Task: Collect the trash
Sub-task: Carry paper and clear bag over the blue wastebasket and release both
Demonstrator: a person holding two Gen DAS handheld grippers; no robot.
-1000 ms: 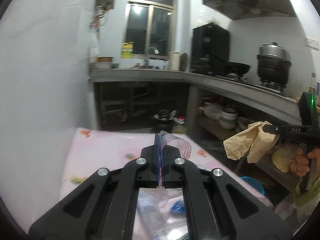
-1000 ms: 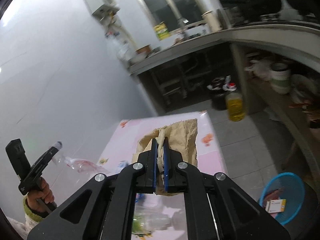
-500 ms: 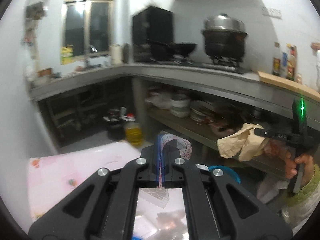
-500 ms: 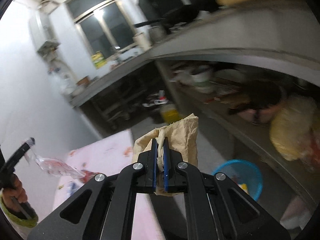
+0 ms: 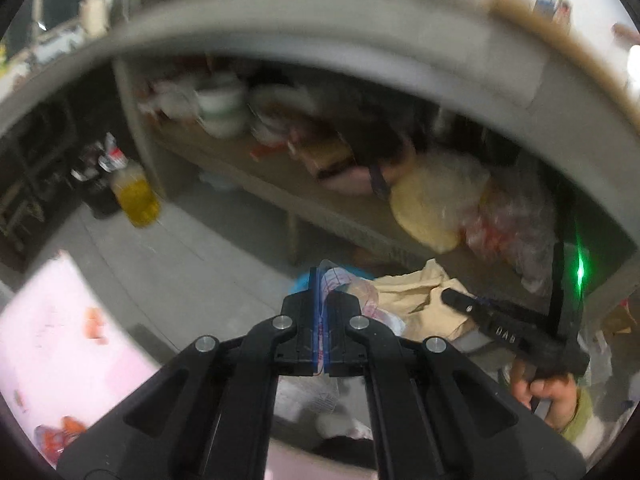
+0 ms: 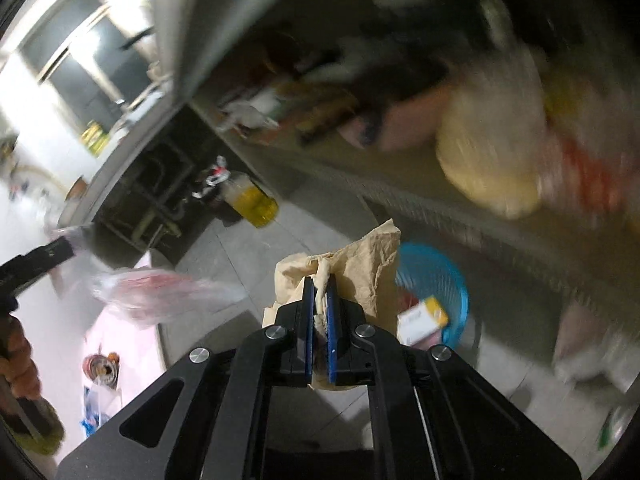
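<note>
Both views have swung off the pink table toward the blue basket, lower right. Left gripper pinches the plastic wrapper, right gripper the crumpled brown paper; I'd centre over the basket before releasing.

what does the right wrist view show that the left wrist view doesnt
Only the right wrist view shows the round blue plastic basket on the floor with a yellow and white carton in it.

Only the left wrist view shows the right gripper from outside, with a green light above it, clamping the crumpled brown paper.

Both show the yellow oil bottle, the pink flowered tablecloth, and the clear plastic wrapper pinched in the left gripper.
</note>
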